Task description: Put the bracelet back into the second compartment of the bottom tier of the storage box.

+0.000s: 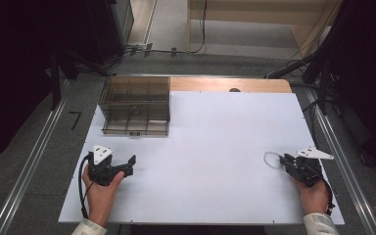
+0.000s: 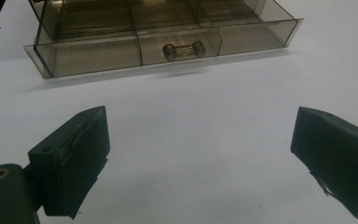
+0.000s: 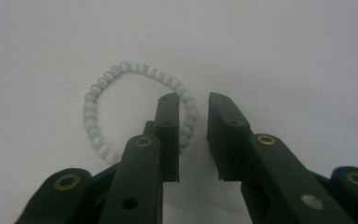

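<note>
Your right gripper (image 3: 191, 105) sits at the lower right of the high view, low over the white table (image 1: 215, 147), with your hand behind it near the bottom edge. In the right gripper view its jaws stand narrowed with a small gap left between them; the near side of the pale bead bracelet (image 3: 135, 109) runs into that gap, one jaw inside the loop and one outside, but the pads are not pressing the beads, so nothing is pinched. The bracelet lies flat on the table as an open ring, centre-left of that frame; in the high view it shows just left of the gripper tips at the right of the table. Your left gripper (image 2: 200, 140) rests at the lower left of the high view, well apart from the bracelet, jaws spread wide with only bare table between them. Ahead of it, along the top of the left gripper view, stands the smoky clear plastic drawer box (image 2: 135, 42), its front drawer carrying a small barbell-shaped handle (image 2: 184, 49); in the high view the box sits upper left of the table
</note>
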### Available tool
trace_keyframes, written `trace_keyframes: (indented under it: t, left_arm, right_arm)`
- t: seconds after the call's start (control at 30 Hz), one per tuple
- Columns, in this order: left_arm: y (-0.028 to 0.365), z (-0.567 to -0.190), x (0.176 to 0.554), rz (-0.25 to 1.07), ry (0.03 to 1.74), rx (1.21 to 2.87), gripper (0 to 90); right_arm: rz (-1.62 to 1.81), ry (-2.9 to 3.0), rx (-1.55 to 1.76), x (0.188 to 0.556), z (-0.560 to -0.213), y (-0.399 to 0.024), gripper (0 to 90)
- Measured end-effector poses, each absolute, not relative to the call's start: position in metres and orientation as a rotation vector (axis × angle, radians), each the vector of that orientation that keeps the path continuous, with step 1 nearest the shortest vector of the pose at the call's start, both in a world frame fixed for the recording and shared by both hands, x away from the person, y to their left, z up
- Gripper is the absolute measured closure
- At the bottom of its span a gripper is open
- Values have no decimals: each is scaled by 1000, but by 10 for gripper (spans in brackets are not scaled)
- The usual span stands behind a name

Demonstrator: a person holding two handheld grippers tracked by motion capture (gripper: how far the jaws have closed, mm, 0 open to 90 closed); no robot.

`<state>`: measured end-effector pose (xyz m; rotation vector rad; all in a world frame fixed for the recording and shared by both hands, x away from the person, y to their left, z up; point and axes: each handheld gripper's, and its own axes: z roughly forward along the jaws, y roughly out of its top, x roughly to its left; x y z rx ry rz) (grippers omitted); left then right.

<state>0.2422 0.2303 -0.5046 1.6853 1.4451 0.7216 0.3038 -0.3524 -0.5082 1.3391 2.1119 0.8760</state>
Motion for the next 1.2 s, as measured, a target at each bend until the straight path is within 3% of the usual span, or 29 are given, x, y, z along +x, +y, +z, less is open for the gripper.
trace_keyframes:
  t: [0.43,0.93,1.2]
  left_arm:
    - [230,-504,243,721,1445,1695,49]
    - [230,-504,243,722,1445,1695,50]
    - [230,-504,243,728,1447,1707,50]
  right_arm:
    - [870,2128,1366,306,-508,-351,831]
    - [848,2145,1371,307,-503,-347,844]
    - [951,2150,1256,298,-483,-329,845]
